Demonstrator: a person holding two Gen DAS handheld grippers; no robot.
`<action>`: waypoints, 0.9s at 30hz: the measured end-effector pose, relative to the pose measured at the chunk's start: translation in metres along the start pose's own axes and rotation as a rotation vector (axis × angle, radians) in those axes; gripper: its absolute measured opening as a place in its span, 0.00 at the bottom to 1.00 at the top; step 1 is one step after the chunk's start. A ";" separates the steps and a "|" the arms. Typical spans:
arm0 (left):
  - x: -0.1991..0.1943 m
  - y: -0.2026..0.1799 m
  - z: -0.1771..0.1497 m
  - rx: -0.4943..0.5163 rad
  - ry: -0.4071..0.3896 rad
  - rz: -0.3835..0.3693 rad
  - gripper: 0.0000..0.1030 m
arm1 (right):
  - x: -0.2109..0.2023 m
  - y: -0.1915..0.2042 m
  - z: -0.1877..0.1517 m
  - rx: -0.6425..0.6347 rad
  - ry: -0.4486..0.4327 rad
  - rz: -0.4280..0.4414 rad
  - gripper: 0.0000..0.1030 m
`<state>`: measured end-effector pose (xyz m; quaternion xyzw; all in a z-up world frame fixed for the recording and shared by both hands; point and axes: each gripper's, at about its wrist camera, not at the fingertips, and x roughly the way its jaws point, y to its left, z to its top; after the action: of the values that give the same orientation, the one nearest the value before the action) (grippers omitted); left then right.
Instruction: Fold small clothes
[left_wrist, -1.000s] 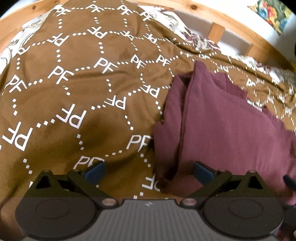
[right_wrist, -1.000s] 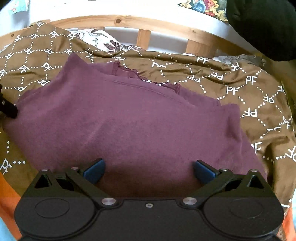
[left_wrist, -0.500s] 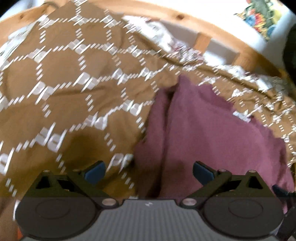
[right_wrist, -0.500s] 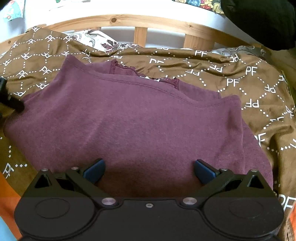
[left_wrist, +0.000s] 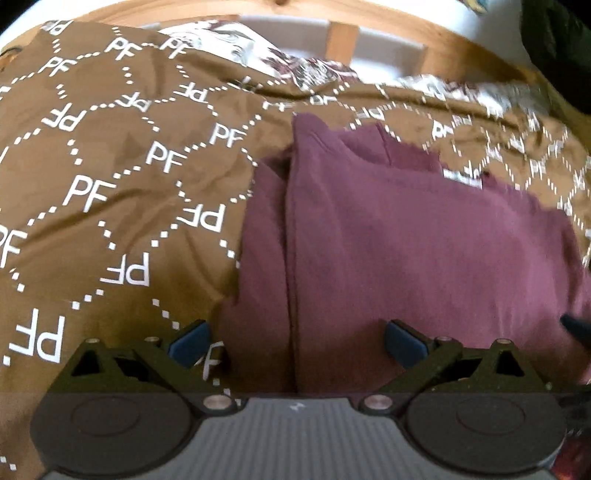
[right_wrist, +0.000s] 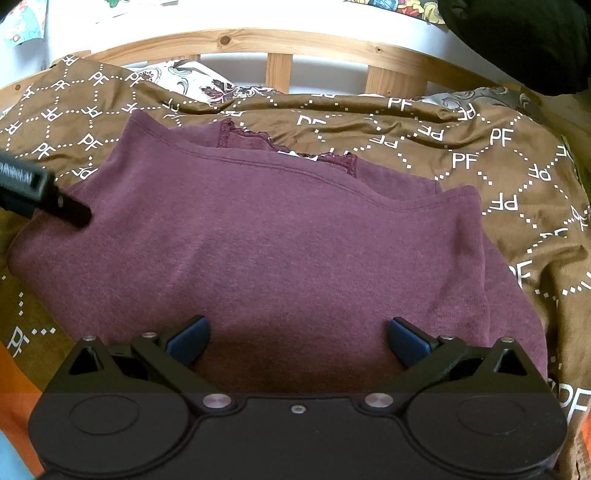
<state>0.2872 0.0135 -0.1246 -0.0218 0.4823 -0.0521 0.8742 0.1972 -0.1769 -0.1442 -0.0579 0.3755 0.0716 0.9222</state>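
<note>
Bedspread (right_wrist: 480, 155) partly under garment (right_wrist: 280, 236)

Soft daylight, brightest toward 12 o'clock; left-wrist view smears with motion blur toward 2 o'clock, right-wrist view sharp; fisheye bends both edges.

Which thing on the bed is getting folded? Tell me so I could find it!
Look at the bed with the wooden rail and the brown blanket printed with white PF letters. Lying on that blanket is the purple top, already folded over. It is the only plain purple thing, with a little lace trim at its far edge.
</note>
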 end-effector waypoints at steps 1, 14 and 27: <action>0.000 -0.002 -0.001 0.012 0.002 0.004 0.99 | 0.000 0.000 0.000 0.000 0.000 0.000 0.99; 0.009 0.008 -0.002 -0.071 0.046 -0.004 0.99 | 0.000 0.000 0.000 0.001 -0.001 0.000 0.99; 0.008 0.025 0.001 -0.193 0.042 -0.035 0.86 | 0.000 0.000 0.000 0.002 -0.001 0.001 0.99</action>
<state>0.2940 0.0373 -0.1333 -0.1132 0.5027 -0.0210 0.8568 0.1971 -0.1774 -0.1436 -0.0569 0.3751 0.0715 0.9225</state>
